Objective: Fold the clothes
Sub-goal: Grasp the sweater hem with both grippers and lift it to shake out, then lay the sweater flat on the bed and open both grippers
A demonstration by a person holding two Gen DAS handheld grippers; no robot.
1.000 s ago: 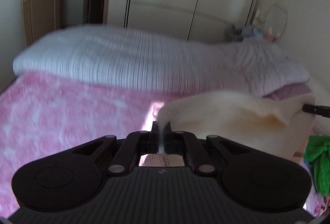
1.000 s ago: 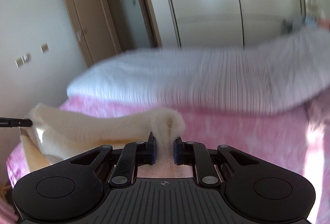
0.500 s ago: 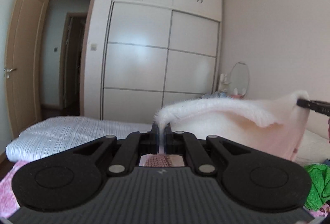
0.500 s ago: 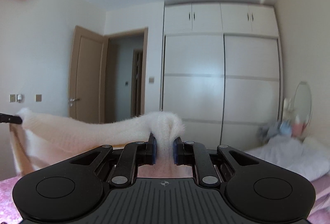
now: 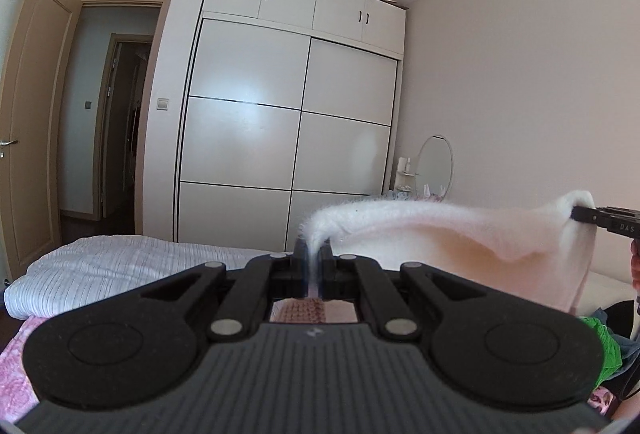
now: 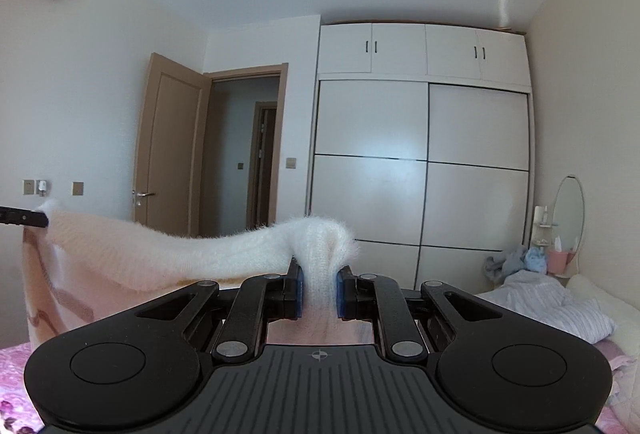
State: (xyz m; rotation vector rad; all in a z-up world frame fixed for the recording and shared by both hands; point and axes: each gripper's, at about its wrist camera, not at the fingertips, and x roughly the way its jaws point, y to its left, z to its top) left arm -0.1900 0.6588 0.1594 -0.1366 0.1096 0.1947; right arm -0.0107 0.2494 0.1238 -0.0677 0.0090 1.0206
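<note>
A fluffy cream garment (image 5: pixel 460 234) is held up in the air above the bed (image 5: pixel 132 270), stretched btwn the two tools: one corner is pinched tight in the left tool (image 5: pixel 314 262), and the opposite corner, a thicker bunch, is clamped in the right tool (image 6: pixel 318 290) btwn its blue pads (image 6: pixel 298 292). In the left wrist view the right tool is seen at the far right edge w/ the letters "DAS" readable on it, rest of the marking cut off. A white wardrobe (image 6: pixel 424 170) and a round mirror (image 5: pixel 435 164) are seen on the far side; green clothing (image 5: pixel 604 346) lies near right.
</note>
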